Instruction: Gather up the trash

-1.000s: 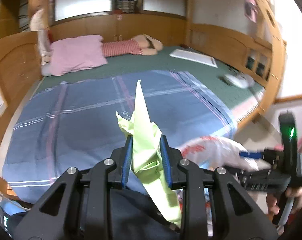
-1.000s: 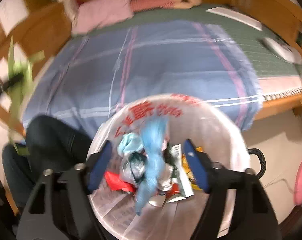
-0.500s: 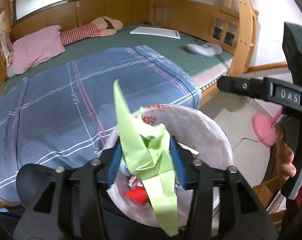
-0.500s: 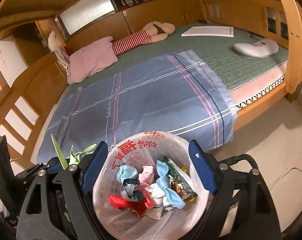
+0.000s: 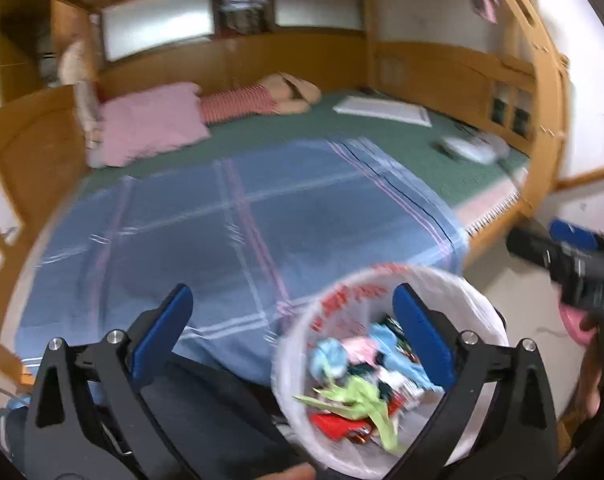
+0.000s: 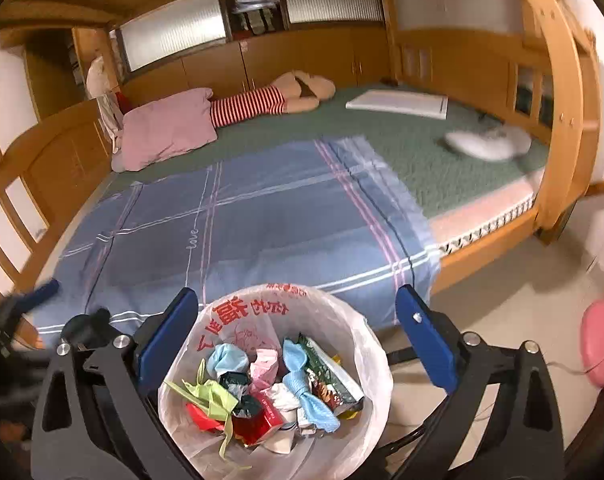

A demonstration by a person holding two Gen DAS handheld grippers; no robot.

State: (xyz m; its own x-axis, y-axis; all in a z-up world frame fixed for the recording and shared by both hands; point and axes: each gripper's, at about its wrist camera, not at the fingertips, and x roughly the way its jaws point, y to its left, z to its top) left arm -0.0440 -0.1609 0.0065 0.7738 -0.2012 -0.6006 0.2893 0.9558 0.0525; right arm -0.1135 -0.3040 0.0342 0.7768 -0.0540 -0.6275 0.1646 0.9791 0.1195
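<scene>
Gone from the left claw [image 5: 289, 332], the green paper scrap [image 6: 209, 398] now lies inside the lined trash bin [image 6: 358, 340], at about 9 o'clock among blue, pink and red wrappers. Both claws are opening, fingers spread wide with nothing pinched; the right claw [image 6: 297, 340] straddles the bin's rim from above. At 12 o'clock the blue plaid blanket [image 6: 241, 224] drapes over the bed's near edge, just beside the bin. A pink pillow [image 6: 167, 130], a striped stuffed toy [image 6: 261, 104] and a white board [image 6: 398, 104] lie far back on the green mattress. Bare floor [image 6: 498, 292] opens toward 3 o'clock, with a pink round object [image 6: 600, 344] there.
</scene>
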